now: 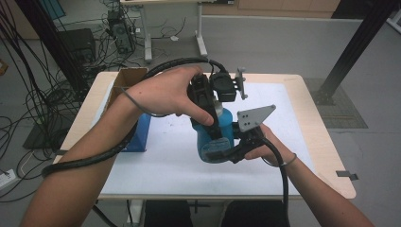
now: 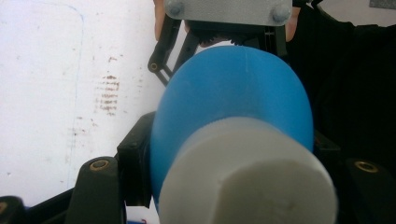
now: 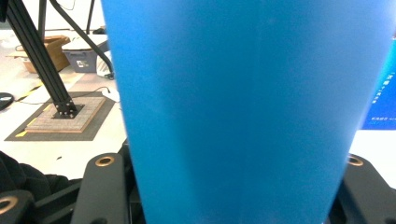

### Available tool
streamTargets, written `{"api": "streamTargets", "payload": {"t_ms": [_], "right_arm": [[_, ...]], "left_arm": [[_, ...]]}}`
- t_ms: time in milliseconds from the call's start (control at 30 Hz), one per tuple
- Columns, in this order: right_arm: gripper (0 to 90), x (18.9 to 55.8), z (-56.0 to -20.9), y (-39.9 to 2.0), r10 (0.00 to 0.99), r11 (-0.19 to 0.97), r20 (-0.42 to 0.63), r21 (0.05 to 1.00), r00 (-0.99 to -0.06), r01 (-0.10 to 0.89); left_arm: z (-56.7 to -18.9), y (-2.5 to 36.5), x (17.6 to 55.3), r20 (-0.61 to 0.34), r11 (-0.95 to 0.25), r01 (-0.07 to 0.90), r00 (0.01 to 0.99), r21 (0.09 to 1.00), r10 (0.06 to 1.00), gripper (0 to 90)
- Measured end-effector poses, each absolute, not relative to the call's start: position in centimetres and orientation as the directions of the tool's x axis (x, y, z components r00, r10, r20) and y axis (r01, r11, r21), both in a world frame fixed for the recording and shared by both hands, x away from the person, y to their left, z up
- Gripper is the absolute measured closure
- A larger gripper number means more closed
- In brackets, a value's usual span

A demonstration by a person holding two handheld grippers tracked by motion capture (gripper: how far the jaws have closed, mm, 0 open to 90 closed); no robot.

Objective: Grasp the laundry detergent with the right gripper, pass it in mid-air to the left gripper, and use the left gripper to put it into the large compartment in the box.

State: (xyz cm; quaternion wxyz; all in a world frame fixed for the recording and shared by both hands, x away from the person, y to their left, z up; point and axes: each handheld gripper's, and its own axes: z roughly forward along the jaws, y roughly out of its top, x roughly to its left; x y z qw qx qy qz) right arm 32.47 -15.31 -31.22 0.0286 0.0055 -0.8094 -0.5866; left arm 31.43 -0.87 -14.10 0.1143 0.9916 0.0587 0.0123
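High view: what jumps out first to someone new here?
The blue bottle with its white cap, held above the middle of the white-topped table. Both tools clamp it: the left gripper comes down over the cap end, the right gripper grips the body from the side. Behind the left forearm, an open cardboard box stands at the table's far-left corner.

cardboard box (image 1: 124,80) far-left | blue box (image 1: 141,135) beside | white mat (image 1: 161,165)

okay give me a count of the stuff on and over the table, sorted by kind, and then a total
Blue bottles with a white cap: 1
Claws, both clamped on that bottle: 2, left claw, right claw
Blue boxes: 1
Cardboard boxes: 1
Total: 5
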Motion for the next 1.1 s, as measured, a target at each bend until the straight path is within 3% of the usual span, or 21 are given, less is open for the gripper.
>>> {"api": "streamTargets", "payload": {"t_ms": [1100], "right_arm": [[40.6,32.51,-31.29,-15.10,-0.048,0.316,0.038,0.948,-0.998,0.021]], "left_arm": [[-14.25,-0.74,31.46,0.011,-0.965,0.120,0.992,0.232,0.126,36.7]]}}
